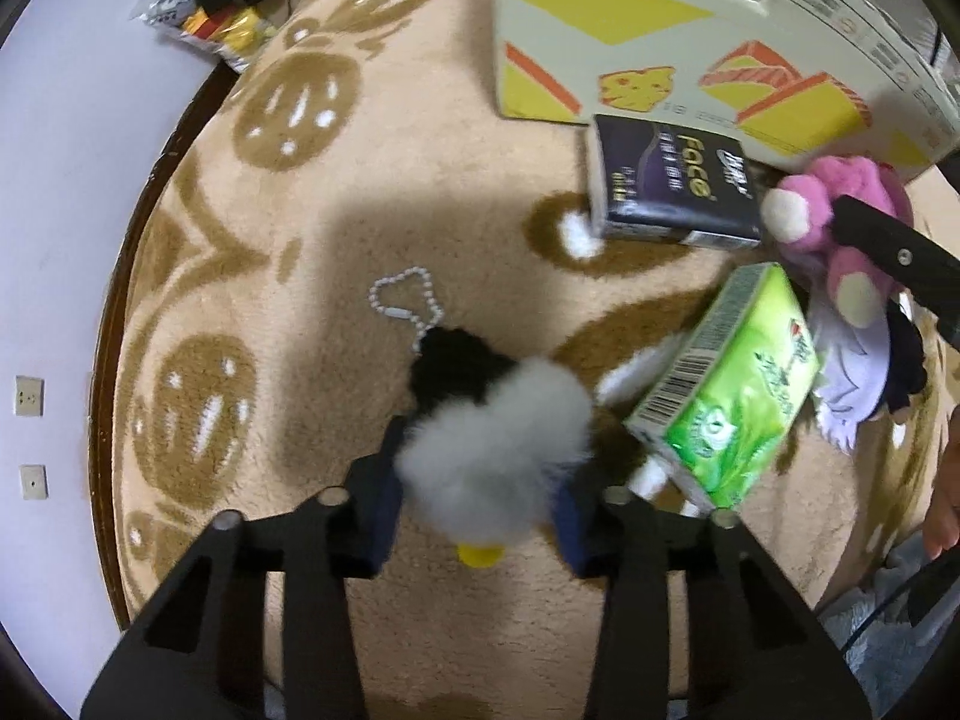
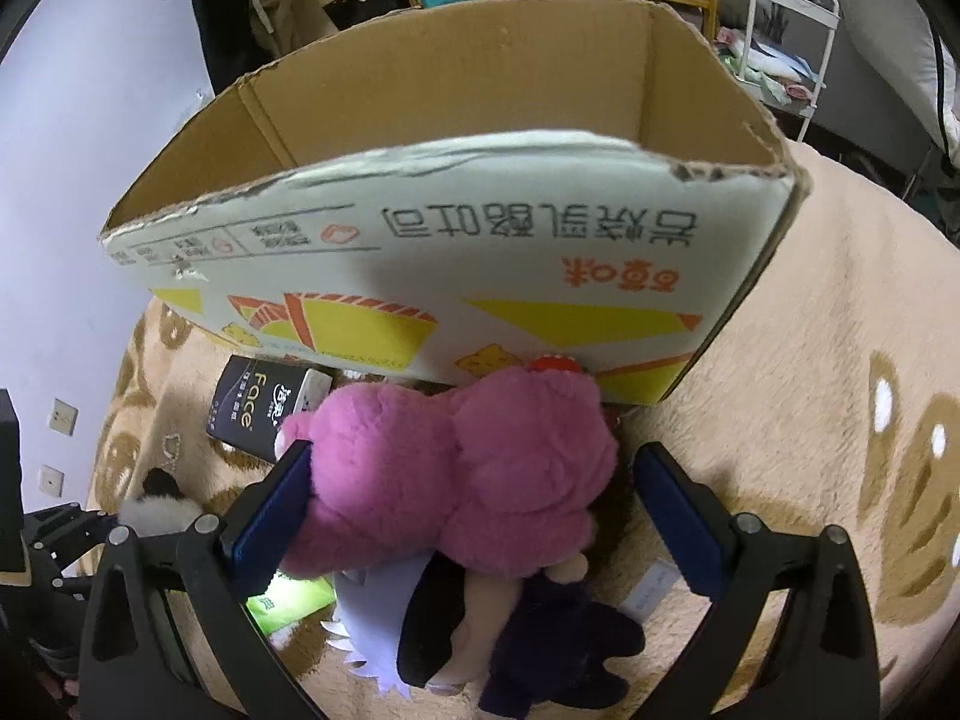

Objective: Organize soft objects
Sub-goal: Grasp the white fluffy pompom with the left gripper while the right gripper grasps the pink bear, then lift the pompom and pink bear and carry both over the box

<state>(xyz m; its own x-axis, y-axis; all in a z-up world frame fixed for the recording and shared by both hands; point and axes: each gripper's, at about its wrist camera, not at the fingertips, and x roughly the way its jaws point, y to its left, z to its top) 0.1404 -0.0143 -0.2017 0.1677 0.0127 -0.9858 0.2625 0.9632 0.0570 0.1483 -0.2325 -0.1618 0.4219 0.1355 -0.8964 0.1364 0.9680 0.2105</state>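
Note:
In the left wrist view my left gripper stands around a small fluffy grey-and-black plush keychain with a white bead chain; both blue pads touch its sides. In the right wrist view my right gripper is open around a pink plush bear, which lies on a doll with white hair and dark clothes. The left pad touches the bear; the right pad stands clear. The bear also shows in the left wrist view. An open cardboard box stands just behind it.
A dark tissue pack and a green tissue pack lie on the beige patterned rug. A snack bag lies on the floor beyond the rug. Shelves and a white rack stand behind the box.

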